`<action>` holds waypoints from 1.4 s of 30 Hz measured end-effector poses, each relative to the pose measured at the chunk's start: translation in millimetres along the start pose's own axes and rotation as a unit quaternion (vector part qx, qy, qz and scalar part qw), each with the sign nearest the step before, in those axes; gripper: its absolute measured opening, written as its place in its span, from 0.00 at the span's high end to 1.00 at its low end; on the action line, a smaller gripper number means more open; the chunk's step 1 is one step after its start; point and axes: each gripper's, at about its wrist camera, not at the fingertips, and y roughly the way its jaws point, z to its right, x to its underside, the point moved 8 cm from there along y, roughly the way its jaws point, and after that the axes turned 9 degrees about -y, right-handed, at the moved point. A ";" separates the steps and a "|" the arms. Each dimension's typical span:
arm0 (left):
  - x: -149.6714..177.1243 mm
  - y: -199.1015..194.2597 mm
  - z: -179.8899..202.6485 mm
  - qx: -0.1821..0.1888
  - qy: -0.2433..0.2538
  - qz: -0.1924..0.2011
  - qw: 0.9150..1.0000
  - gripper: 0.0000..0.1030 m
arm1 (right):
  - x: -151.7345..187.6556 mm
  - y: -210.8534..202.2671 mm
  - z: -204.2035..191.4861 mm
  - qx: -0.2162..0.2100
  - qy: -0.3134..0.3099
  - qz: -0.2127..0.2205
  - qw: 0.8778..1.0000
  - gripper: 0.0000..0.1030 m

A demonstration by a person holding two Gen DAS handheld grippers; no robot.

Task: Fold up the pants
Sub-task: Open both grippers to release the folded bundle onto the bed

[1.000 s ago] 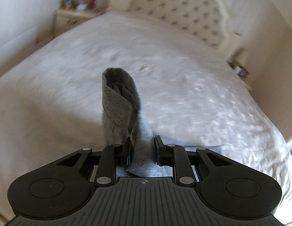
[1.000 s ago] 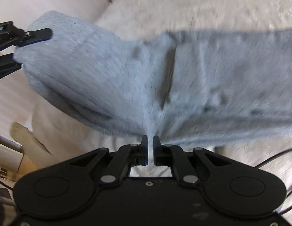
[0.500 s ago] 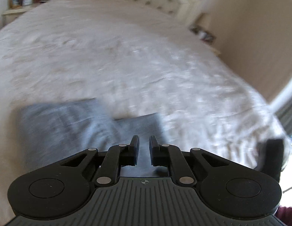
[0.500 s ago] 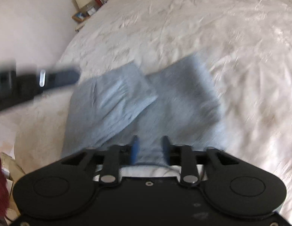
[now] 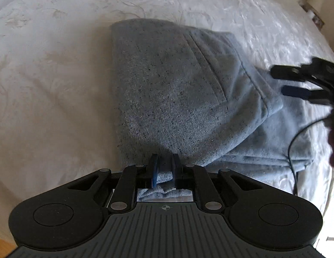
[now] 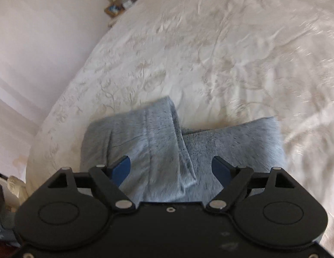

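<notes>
Where the pants (image 5: 177, 90) lie on the bed (image 5: 48, 75), folded into a thick, soft bundle of light grey-blue knit flecked with dark specks. Doubled over, with an upper flap across a flatter lower layer. Marked on the upper flap by a slanted pocket seam and a stitched hem along its right edge. Rounded and smooth at the fold farthest from the bed's near edge.

Seen from the right wrist as two lobes side by side (image 6: 145, 142), the left one lapping over the right, both close to the bed's near edge and near its left side. Stretched longest from side to side in that view, roughly along the near edge of the bed; cannot tell waistband from leg ends. Fold line turned toward the middle of the bed (image 6: 210, 53).

Nothing legible but a small crosshair mark (image 5: 166, 208) on the left gripper's body.

Left gripper (image 5: 163, 167): narrow, clamped on a bunch of cloth at the bundle's near edge. Right gripper (image 6: 171, 165): spreading wide, blue pads clear of the cloth, pants lying below the gap. Also visible from the left wrist (image 5: 280, 81), over the bundle's right end, with a thin black cable (image 5: 294, 142) trailing across the cloth.
</notes>
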 end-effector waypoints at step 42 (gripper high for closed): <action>-39.2 11.1 45.6 0.027 0.109 0.036 0.993 0.81 | 76.0 -50.1 25.2 0.158 0.032 0.001 0.987 0.74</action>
